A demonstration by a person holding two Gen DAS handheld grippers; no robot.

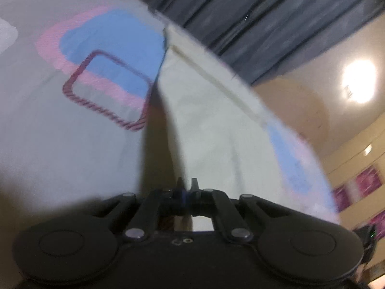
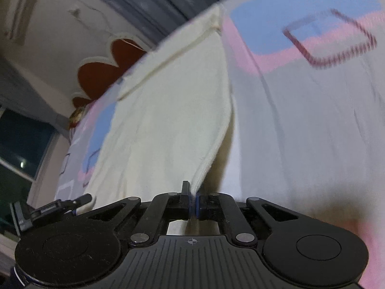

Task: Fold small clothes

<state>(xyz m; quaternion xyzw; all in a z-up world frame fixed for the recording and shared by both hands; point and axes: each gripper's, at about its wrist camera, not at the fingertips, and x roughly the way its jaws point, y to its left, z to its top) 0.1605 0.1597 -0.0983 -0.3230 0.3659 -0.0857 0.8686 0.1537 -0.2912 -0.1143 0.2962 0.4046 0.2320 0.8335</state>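
On the bedsheet (image 1: 48,125), patterned with blue and pink blocks, lies a cream garment (image 1: 216,120), and both grippers have it by its near edge. The left gripper (image 1: 187,187) has its jaws pinched together on a corner of the cloth, which rises in a taut ridge from the fingertips up toward the far hem. The right gripper (image 2: 191,201) is likewise clamped on the garment (image 2: 168,120), with a doubled, rolled edge of fabric running straight into the closed jaws.

As for progress, the fold looks begun but not finished. The near edge is lifted off the sheet (image 2: 312,132) while the far part, with its seamed hem, lies flat against the bed. That suggests a first fold is under way: the held edge has yet to be carried across and laid down on the far portion. Any further folds, and the smoothing of the result, seem to remain.

The garment is pale cream, soft and fairly thick, perhaps a knit or fleece; motion blur makes the weave hard to read, so I cannot say what kind of clothing it is. It drapes loosely between the two grips, with shallow creases across its middle and a stitched band along the far edge.
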